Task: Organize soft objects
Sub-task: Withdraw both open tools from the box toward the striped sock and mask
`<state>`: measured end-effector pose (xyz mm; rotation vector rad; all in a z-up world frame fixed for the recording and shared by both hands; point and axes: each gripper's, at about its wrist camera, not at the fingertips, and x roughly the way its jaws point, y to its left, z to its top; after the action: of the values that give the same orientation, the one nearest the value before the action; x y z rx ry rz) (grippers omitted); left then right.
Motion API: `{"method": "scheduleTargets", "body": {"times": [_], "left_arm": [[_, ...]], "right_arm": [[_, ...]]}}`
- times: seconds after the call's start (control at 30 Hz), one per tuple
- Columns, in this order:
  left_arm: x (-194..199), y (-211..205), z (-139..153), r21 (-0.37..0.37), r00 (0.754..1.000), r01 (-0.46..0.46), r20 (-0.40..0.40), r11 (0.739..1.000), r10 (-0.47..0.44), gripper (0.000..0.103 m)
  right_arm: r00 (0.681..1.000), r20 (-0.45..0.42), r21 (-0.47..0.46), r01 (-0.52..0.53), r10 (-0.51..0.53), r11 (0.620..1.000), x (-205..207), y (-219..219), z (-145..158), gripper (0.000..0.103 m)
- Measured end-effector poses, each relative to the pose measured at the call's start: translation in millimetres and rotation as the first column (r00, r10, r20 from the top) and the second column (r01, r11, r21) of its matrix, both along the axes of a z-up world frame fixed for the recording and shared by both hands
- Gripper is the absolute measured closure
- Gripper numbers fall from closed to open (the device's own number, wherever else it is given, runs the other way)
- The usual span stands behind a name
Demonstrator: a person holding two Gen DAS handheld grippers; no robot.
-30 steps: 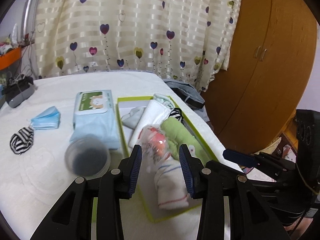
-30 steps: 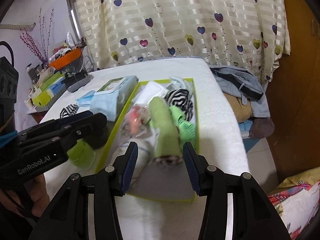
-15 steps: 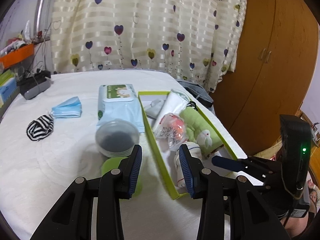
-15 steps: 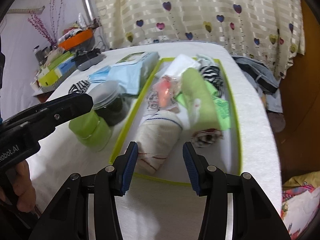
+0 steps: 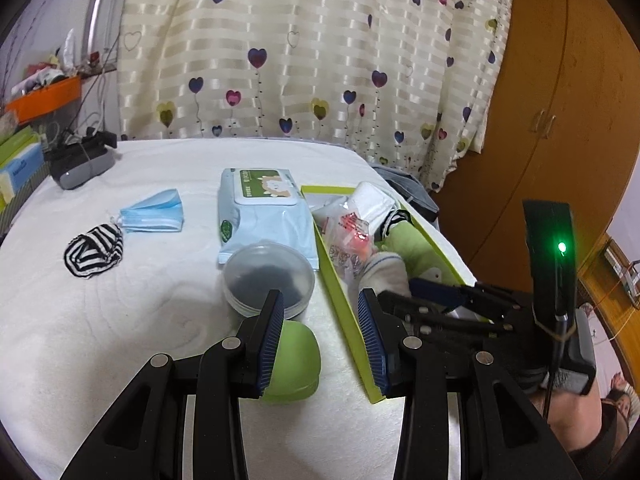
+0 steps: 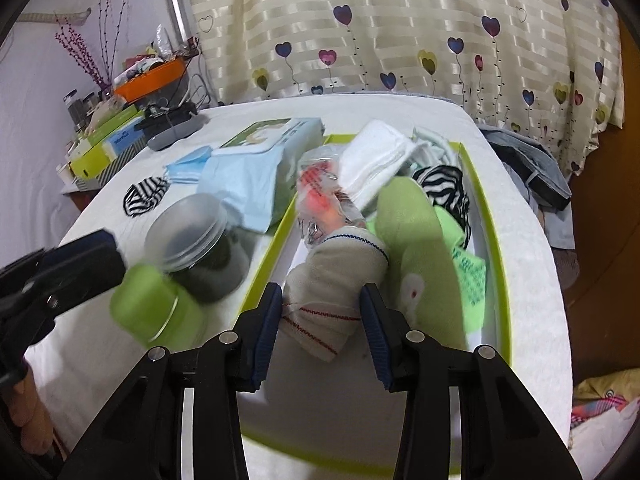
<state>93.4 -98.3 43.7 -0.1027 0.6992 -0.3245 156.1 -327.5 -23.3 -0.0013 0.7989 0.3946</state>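
Note:
A green-rimmed tray point(image 6: 503, 280) on the white bed holds a rolled cream towel point(image 6: 332, 284), a green plush point(image 6: 416, 248), a white cloth point(image 6: 376, 160), a zebra sock point(image 6: 444, 188) and a clear packet point(image 6: 324, 196). My right gripper point(image 6: 320, 320) is open, its jaws on either side of the rolled towel's near end. My left gripper point(image 5: 320, 328) is open and empty above the tray's left rim point(image 5: 340, 280), beside a green cup point(image 5: 294, 360). A striped sock point(image 5: 94, 250) and a blue face mask point(image 5: 154, 214) lie loose on the bed.
A wipes pack point(image 5: 260, 208) and a clear jar with dark contents point(image 5: 268, 276) sit left of the tray. A dark case point(image 5: 80, 160) and boxes point(image 6: 108, 148) stand at the far left. A wooden wardrobe point(image 5: 560, 120) and a heart-patterned curtain point(image 5: 300, 60) stand behind.
Both grippers have drawn back and lowered toward the tray's near end. The right gripper now straddles the rolled towel. The left one has shifted left over the tray rim and green cup.

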Motion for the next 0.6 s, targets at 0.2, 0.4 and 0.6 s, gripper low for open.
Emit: {"method": "scheduleTargets", "body": {"times": [0.2,0.4,0.6], "left_arm": [[0.9,3.3,1.1,0.000,1.000,-0.016,-0.001,1.000,0.016,0.066],[-3.2,7.0,3.6,0.008,1.000,-0.028,0.006,1.000,0.028,0.066],[-13.0,14.0,9.9,0.014,0.999,-0.043,0.025,0.999,0.043,0.066]], "right_arm": [[1.000,-0.005,0.014,-0.008,0.009,1.000,8.6,-1.5,4.6,0.061],[1.000,0.023,-0.001,-0.008,0.008,1.000,-10.0,-0.6,13.8,0.061],[0.998,0.063,0.003,0.010,-0.010,1.000,-33.0,-3.0,31.5,0.061]]}}
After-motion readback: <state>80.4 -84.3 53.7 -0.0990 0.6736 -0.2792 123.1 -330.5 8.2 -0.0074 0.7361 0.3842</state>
